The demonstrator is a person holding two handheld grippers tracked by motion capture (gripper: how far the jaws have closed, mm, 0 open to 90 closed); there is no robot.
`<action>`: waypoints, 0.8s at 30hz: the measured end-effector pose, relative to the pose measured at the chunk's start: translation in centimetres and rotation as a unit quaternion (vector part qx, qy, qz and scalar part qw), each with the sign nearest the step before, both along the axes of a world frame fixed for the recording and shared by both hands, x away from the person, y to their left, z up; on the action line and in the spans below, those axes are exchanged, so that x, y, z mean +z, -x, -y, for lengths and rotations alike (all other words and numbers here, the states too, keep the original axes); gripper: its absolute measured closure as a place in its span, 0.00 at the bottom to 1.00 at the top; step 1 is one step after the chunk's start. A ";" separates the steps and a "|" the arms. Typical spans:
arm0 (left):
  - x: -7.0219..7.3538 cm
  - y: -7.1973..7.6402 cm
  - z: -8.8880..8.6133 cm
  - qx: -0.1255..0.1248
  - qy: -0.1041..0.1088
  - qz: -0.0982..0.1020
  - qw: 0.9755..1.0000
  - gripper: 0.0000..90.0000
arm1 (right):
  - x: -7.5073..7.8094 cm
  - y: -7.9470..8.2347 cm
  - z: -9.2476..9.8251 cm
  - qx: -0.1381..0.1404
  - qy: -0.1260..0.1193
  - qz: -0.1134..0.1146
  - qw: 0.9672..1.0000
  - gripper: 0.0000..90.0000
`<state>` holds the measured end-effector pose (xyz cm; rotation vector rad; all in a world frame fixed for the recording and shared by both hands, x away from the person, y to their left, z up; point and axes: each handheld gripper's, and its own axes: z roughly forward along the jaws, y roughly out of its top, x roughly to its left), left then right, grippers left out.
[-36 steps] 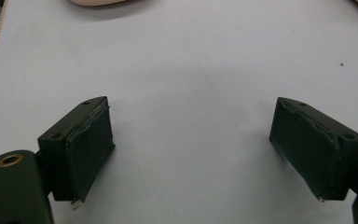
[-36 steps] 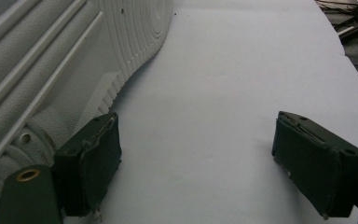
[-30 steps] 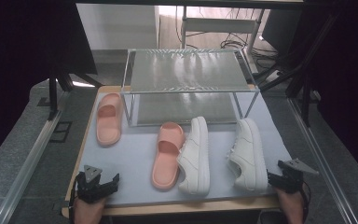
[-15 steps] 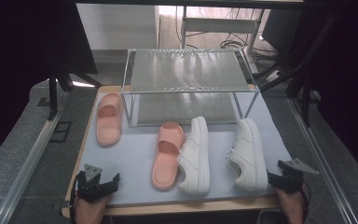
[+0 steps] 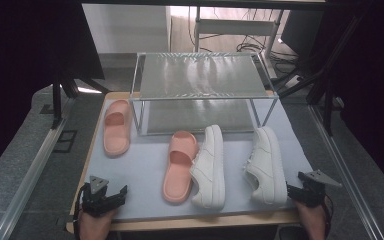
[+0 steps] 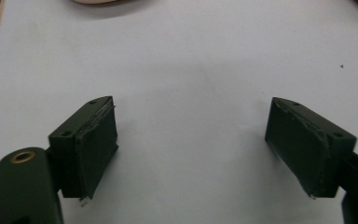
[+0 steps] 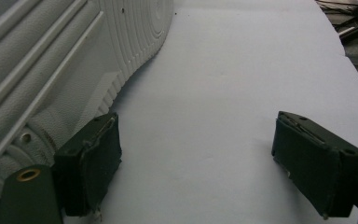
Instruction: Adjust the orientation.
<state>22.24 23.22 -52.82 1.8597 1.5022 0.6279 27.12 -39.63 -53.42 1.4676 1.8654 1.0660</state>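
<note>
Two white sneakers lie on the pale mat [image 5: 140, 170]: one [image 5: 210, 167] in the middle, one [image 5: 266, 165] to the right. A pink slide [image 5: 179, 166] lies beside the middle sneaker, and a second pink slide [image 5: 116, 126] is at the back left. My left gripper [image 5: 119, 194] rests at the front left, open over bare mat [image 6: 190, 105]; its jaws have just been closing a little with nothing between them. My right gripper [image 5: 295, 192] sits at the front right, open [image 7: 195, 116], its left jaw close beside the right sneaker's sole [image 7: 51, 70].
A two-shelf metal rack [image 5: 200, 80] stands at the back of the table, its lower shelf [image 5: 195, 115] bare. Dark stands and rails flank the table on both sides. The table's wooden front edge [image 5: 205, 220] runs just ahead of both hands.
</note>
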 end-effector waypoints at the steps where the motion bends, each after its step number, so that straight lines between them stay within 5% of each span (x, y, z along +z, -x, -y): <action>1: 0.0 0.0 0.0 0.000 0.000 0.000 1.000 0.20 | 0.0 0.0 0.0 0.000 0.000 0.000 1.000 0.18; 4: 0.5 -0.1 -0.1 -0.009 0.027 -0.003 1.000 0.22 | 0.0 0.0 0.0 0.000 0.000 0.000 1.000 0.18; 12: 2.0 -0.8 0.1 -0.020 0.045 0.014 0.999 0.21 | 0.0 0.0 0.0 0.000 0.000 0.000 1.000 0.18; 24: 3.4 -3.3 -0.3 -0.029 0.020 0.016 0.999 0.22 | 0.0 0.0 0.0 -0.001 0.000 0.000 1.000 0.18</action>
